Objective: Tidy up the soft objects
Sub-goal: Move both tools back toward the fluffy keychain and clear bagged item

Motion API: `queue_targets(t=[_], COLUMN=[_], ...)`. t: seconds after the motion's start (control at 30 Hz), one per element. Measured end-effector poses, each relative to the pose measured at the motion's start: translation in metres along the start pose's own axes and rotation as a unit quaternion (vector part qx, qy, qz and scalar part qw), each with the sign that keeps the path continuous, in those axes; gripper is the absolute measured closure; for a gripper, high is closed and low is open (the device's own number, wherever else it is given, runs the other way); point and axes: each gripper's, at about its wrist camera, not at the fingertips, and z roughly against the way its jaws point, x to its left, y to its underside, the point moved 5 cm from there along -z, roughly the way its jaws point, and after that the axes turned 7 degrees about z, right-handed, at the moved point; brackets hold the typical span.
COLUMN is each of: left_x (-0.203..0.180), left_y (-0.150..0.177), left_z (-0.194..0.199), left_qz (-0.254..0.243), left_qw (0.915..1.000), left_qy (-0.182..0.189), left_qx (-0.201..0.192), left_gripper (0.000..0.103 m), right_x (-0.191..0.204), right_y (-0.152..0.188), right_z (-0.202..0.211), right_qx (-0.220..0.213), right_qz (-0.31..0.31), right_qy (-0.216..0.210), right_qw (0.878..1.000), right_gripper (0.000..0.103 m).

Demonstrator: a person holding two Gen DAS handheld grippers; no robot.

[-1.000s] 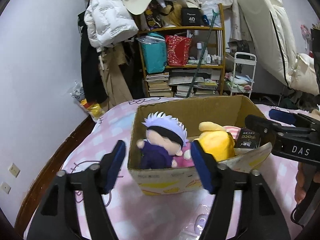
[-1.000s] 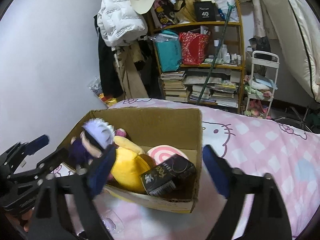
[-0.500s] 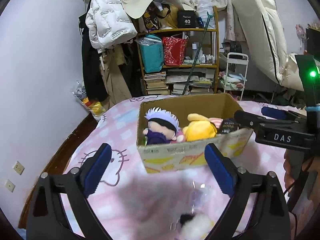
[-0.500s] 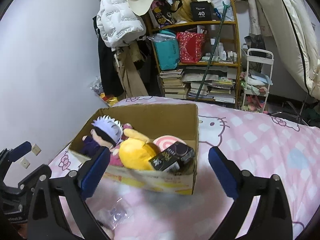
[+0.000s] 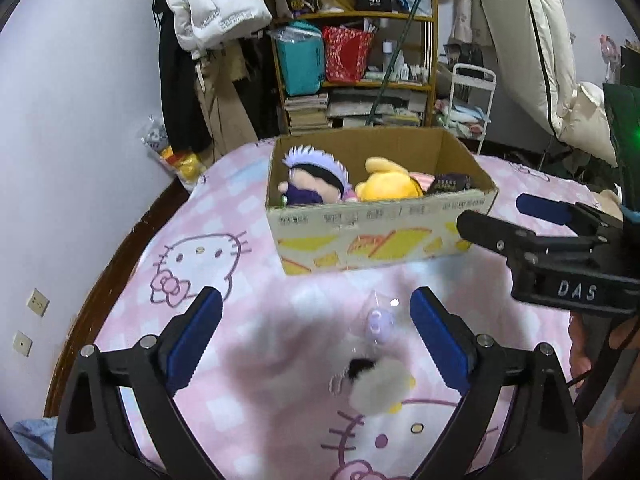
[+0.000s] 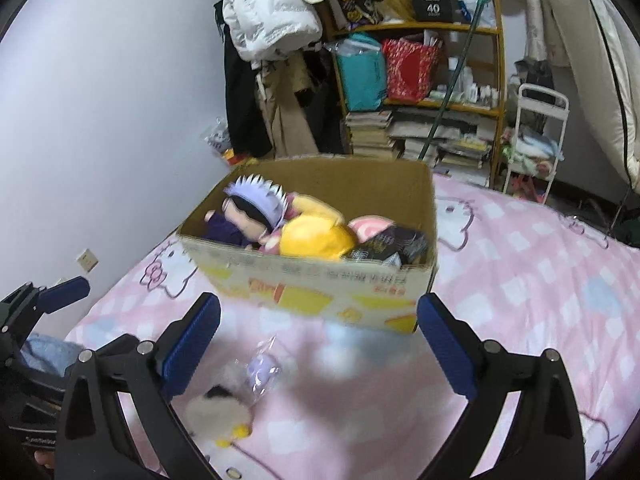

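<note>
A cardboard box (image 5: 380, 236) (image 6: 320, 292) stands on the pink bed. It holds a white-haired doll (image 5: 316, 178) (image 6: 250, 214), a yellow plush (image 5: 390, 186) (image 6: 316, 236) and a dark packet (image 5: 448, 182) (image 6: 396, 246). On the cover in front of the box lie a small white fluffy plush (image 5: 380, 390) (image 6: 216, 414) and a clear wrapper with a lilac piece (image 5: 378, 320) (image 6: 260, 368). My left gripper (image 5: 316, 336) is open above these two, empty. My right gripper (image 6: 318, 348) is open and empty too, with the plush by its left finger.
The pink cartoon-cat bedcover (image 5: 224, 264) (image 6: 540, 280) stretches around the box. Behind the bed are a cluttered wooden shelf (image 5: 360, 76), hanging coats (image 5: 212, 12), a white trolley (image 6: 536, 140) and a pale wall (image 6: 100, 100) on the left.
Both grippers drew back from the box and opened wider. The doll that was between the left fingers now lies in the box. The white plush and wrapper came into view.
</note>
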Motion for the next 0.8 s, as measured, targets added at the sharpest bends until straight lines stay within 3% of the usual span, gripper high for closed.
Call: queue_targets(t=[0.43, 0.63, 0.8], left_x=[-0.009, -0.012, -0.017], left_y=[0.023, 0.032, 0.045], left_z=[-0.038, -0.058, -0.081], left_qz=[-0.012, 0.005, 0.011], left_qw=[0.9961, 0.9929, 0.9856], left_qy=[0.018, 0.028, 0.041], left_qx=[0.086, 0.116, 0.164], left_gripper=[0.009, 0.009, 0.009], right_x=[0.007, 0.005, 0.005], right_y=[0.020, 0.027, 0.034], right_z=[-0.017, -0.031, -0.043], right_qx=[0.041, 0.064, 0.084], right_qz=[0.007, 0.004, 0.002], right_qy=[-0.017, -0.027, -0.033], right_qw=[0.999, 0.998, 0.996], right_gripper=[0.000, 0.000, 0.000])
